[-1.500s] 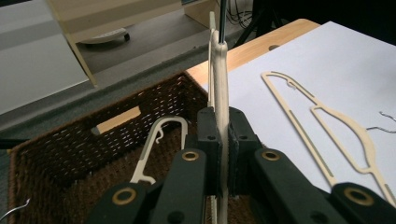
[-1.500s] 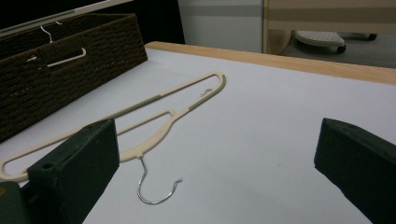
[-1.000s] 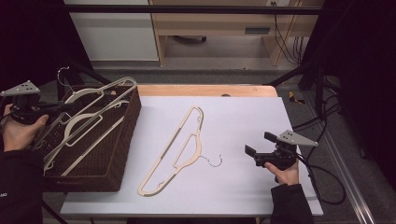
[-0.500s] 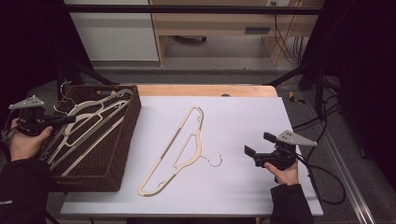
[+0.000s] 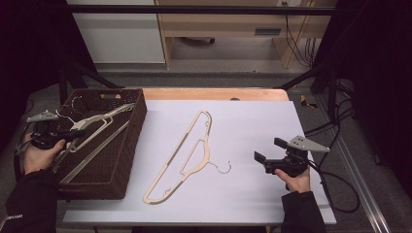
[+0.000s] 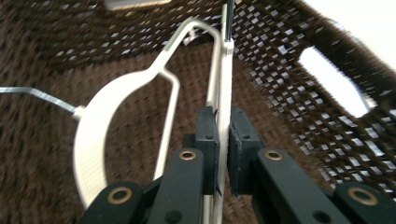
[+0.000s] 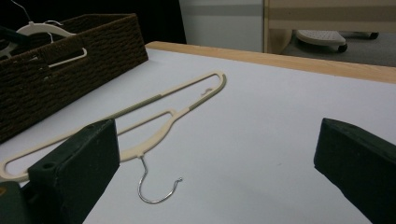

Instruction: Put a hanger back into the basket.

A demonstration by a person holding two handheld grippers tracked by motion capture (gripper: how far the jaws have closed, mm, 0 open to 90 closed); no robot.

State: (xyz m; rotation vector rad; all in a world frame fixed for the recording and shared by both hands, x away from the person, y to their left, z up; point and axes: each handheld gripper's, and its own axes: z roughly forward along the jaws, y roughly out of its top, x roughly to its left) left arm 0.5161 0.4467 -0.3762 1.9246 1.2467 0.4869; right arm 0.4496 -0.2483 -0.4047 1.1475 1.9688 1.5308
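Item 1. My left fingers [image 6: 223, 140]: drawn in narrow and clamped on the thin bar of a cream hanger [image 6: 100, 135], the bar running straight up between the two black pads. In the high view my left hand [image 5: 41, 150] sits at the left wall of the brown woven basket [image 5: 127, 145], with the fingers reaching in over its rim.

Item 2. Held hanger: cream plastic, metal hook [image 6: 39, 95] pointing off to the left in the left gripper view. It lies tilted inside the basket, its far end up toward the basket's back corner. Another cream hanger [image 5: 92, 155] lies beneath it in the basket; where the two touch I cannot tell.

Item 3. Basket: dark wicker, cut-out handle in the side wall, standing on the left end of the desk [image 5: 252, 204], partly on the white sheet.

Item 4. My right fingers [image 5: 266, 150]: spread wide, nothing between them, held over the right part of the desk and pointing left. In the right gripper view the two black pads stand far apart at the bottom corners.

Item 5. Loose hanger [image 5: 187, 153]: cream, lying flat on the white desk surface between the basket and my right fingers, running diagonally, wire hook [image 7: 156, 184] toward my right hand, apart from both.
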